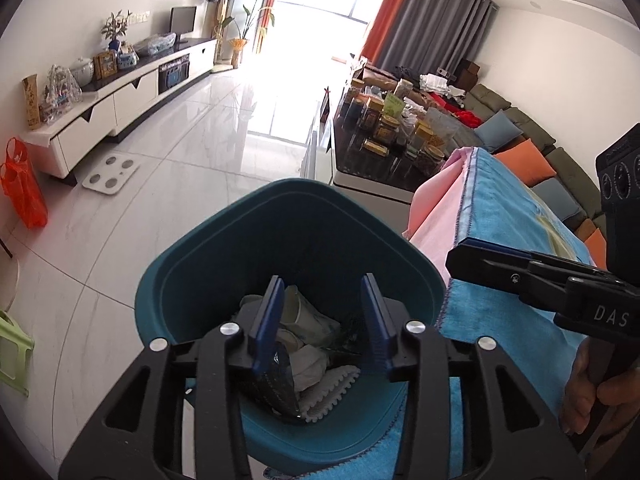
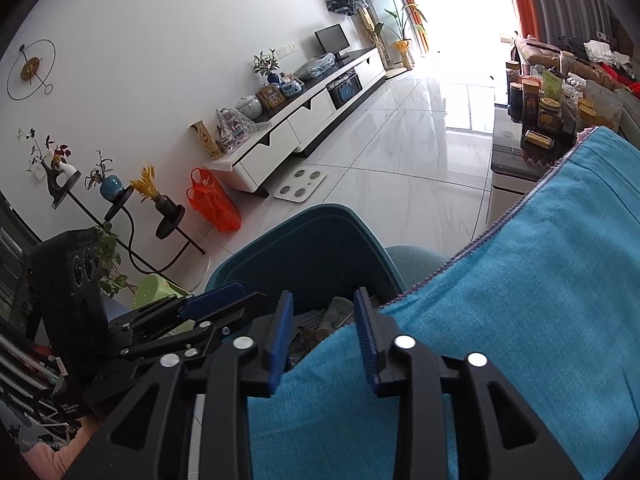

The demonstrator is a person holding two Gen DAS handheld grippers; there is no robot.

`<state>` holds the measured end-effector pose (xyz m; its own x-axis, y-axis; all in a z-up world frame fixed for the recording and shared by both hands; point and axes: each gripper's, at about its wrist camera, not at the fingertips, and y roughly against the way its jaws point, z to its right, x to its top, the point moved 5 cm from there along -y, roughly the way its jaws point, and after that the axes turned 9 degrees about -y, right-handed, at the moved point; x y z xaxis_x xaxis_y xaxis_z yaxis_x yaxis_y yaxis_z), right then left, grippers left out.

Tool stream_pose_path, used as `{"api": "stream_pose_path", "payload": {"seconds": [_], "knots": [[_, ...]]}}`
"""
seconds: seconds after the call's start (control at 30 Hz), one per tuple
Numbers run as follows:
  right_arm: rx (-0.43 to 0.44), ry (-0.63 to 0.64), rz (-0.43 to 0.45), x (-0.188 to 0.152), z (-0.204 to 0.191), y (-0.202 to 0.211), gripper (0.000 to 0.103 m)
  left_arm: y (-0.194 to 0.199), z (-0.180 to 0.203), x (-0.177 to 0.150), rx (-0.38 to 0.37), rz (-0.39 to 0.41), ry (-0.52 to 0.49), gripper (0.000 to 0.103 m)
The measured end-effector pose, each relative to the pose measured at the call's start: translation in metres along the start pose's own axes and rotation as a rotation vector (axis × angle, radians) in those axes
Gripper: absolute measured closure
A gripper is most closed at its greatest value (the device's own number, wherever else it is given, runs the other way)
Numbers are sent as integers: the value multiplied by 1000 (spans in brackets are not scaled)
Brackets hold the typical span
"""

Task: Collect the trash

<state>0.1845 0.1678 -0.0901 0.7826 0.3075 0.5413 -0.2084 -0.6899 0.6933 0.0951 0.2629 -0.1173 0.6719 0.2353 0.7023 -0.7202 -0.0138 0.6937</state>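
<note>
A teal trash bin (image 1: 288,236) stands on the floor beside a table covered by a blue cloth (image 1: 508,220). It holds crumpled paper cups, tissue (image 1: 308,360) and a dark foil wrapper (image 1: 276,384). My left gripper (image 1: 322,324) is open right above the bin's mouth; the wrapper lies against its left finger, not pinched. My right gripper (image 2: 322,340) is open and empty over the cloth's edge, next to the bin (image 2: 320,248). Trash (image 2: 332,316) shows between its fingers. The right gripper also shows at the right of the left wrist view (image 1: 500,264).
A white TV cabinet (image 1: 132,96) runs along the left wall, with a bathroom scale (image 1: 112,176) and an orange plastic bag (image 1: 22,184) on the tiled floor. A coffee table with several jars (image 1: 392,128) and a sofa with cushions (image 1: 520,148) stand beyond. A green stool (image 2: 156,292) stands nearby.
</note>
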Motion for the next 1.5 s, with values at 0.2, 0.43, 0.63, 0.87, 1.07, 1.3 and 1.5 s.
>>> {"api": "stream_pose_path", "payload": {"seconds": [0.2, 0.43, 0.63, 0.87, 1.07, 1.3, 1.5], "knots": [[10, 1, 28, -9, 2, 16, 54, 29, 11, 2, 22, 68, -45, 32], [-1, 13, 123, -28, 6, 57, 24, 70, 28, -3, 51, 163, -99, 5], [-60, 11, 237, -59, 27, 108, 10, 98, 60, -13, 57, 246, -141, 6], [-204, 1, 401, -96, 56, 173, 7, 116, 113, -23, 13, 327, -175, 6], [-336, -47, 522, -130, 82, 220, 7, 124, 158, -25, -56, 373, -224, 6], [-463, -105, 657, -162, 106, 271, 7, 123, 210, -29, -110, 410, -278, 6], [-562, -121, 750, -180, 116, 300, 7, 122, 242, -32, -133, 450, -334, 6]]}}
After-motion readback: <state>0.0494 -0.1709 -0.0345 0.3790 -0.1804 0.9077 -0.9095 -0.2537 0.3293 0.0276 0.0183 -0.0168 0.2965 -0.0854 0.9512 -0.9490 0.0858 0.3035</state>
